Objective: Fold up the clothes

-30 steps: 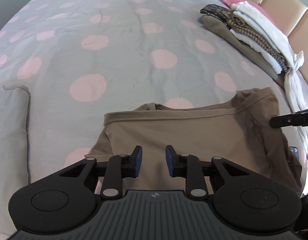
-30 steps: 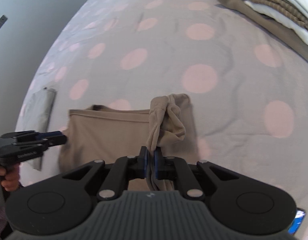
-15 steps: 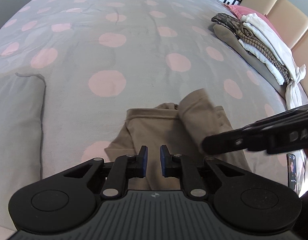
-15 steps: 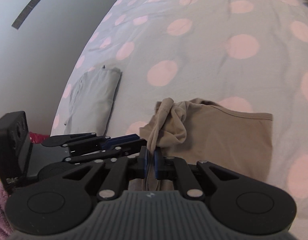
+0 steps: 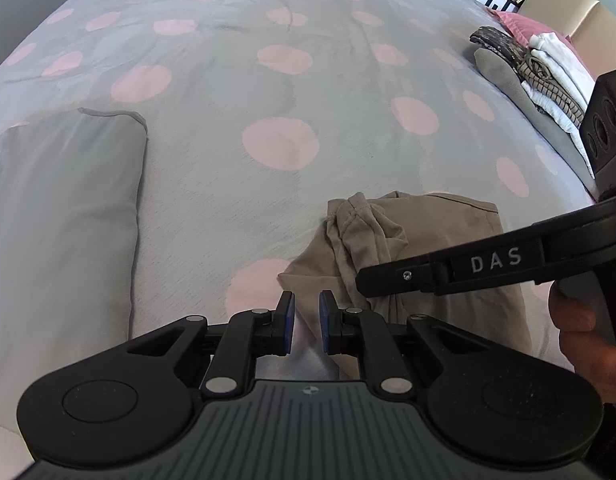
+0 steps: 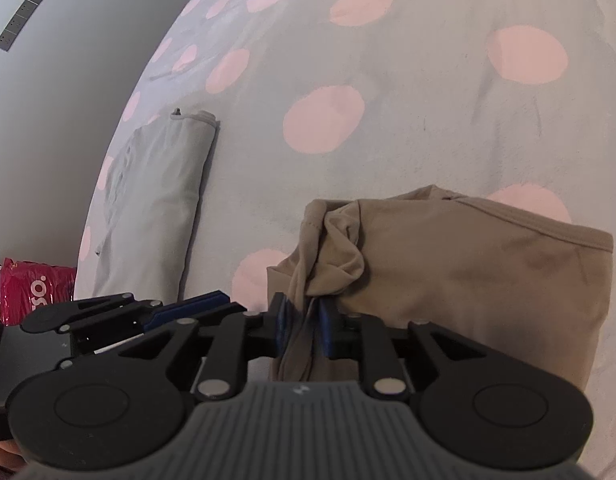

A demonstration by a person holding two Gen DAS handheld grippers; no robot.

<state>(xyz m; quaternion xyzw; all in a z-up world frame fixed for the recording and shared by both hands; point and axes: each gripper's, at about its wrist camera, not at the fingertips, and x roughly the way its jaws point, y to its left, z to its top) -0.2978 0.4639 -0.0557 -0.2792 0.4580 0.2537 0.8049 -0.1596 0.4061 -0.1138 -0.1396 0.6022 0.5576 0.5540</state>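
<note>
A tan shirt (image 5: 448, 264) lies partly folded on the grey bed cover with pink dots (image 5: 280, 144). It also shows in the right wrist view (image 6: 468, 272). My right gripper (image 6: 304, 316) has its jaws slightly apart with a bunched fold of the shirt between them, held over the shirt's left edge. It crosses the left wrist view (image 5: 468, 268) as a black bar. My left gripper (image 5: 306, 320) is open and empty, just at the shirt's near left corner.
A folded grey garment (image 5: 60, 208) lies at the left, also in the right wrist view (image 6: 156, 204). A stack of folded clothes (image 5: 540, 76) sits at the far right by the headboard. A red bag (image 6: 36, 292) lies off the bed's edge.
My right gripper has carried the shirt's side leftwards across the shirt, and its jaws have loosened around the cloth. My left gripper has shifted left, its jaws a little narrower.
</note>
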